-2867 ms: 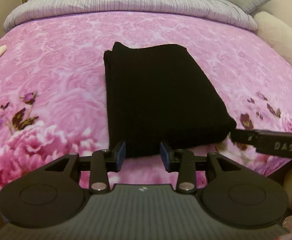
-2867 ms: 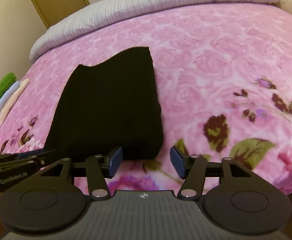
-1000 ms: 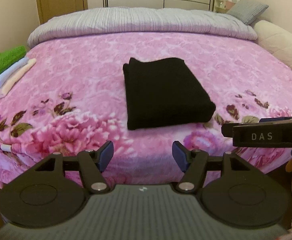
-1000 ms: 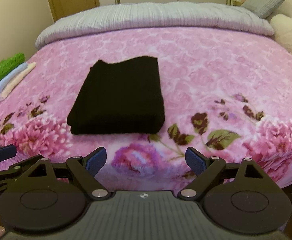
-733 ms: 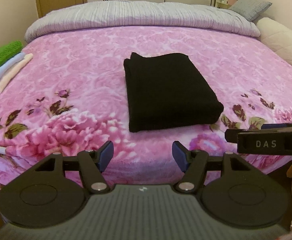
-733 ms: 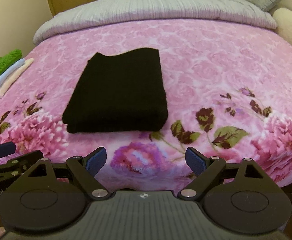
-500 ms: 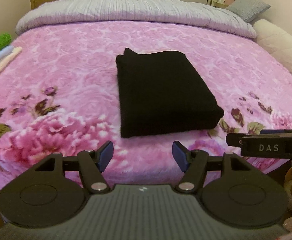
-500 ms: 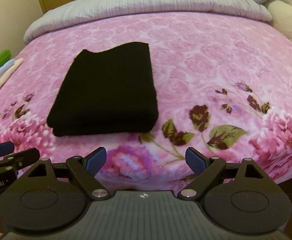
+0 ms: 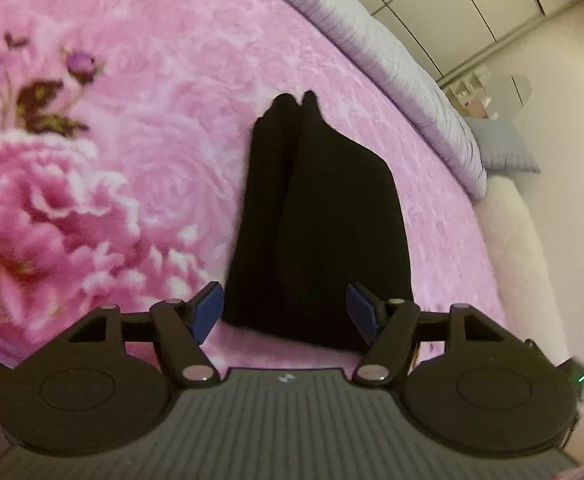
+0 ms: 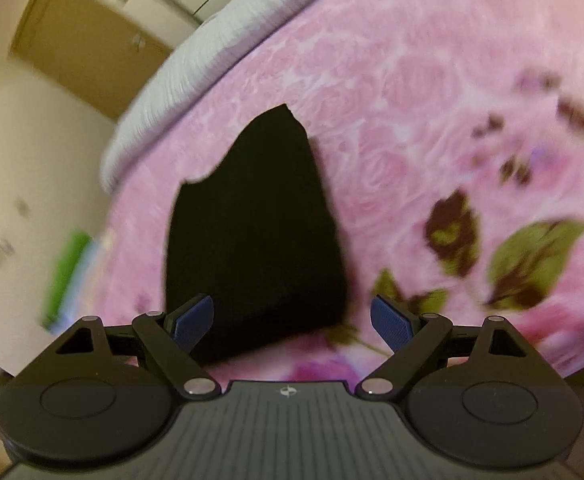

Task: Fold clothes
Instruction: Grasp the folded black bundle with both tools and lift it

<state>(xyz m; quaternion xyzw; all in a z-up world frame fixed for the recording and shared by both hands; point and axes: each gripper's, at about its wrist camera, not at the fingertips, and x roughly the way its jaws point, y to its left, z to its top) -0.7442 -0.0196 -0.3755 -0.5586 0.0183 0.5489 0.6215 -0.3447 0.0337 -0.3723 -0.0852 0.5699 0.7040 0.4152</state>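
Note:
A folded black garment [image 9: 320, 220] lies on the pink flowered bedspread [image 9: 139, 120]. In the left wrist view my left gripper [image 9: 285, 312] is open, its blue pads either side of the garment's near left end, not pressing on it. The same black garment [image 10: 255, 232] fills the middle of the right wrist view. My right gripper [image 10: 292, 318] is open and wide, straddling the garment's near right corner without gripping. Both views are rolled and blurred.
A grey striped duvet [image 9: 392, 68] lies across the head of the bed, with a grey pillow [image 9: 504, 148] beyond it. A stack of green and pale folded cloths [image 10: 67, 272] sits at the bed's left edge. A wooden door [image 10: 79, 40] stands behind.
Both grippers have come down and forward to the black garment's near edge and rolled, so each view is tilted. Jaws remain open. The garment has not moved.

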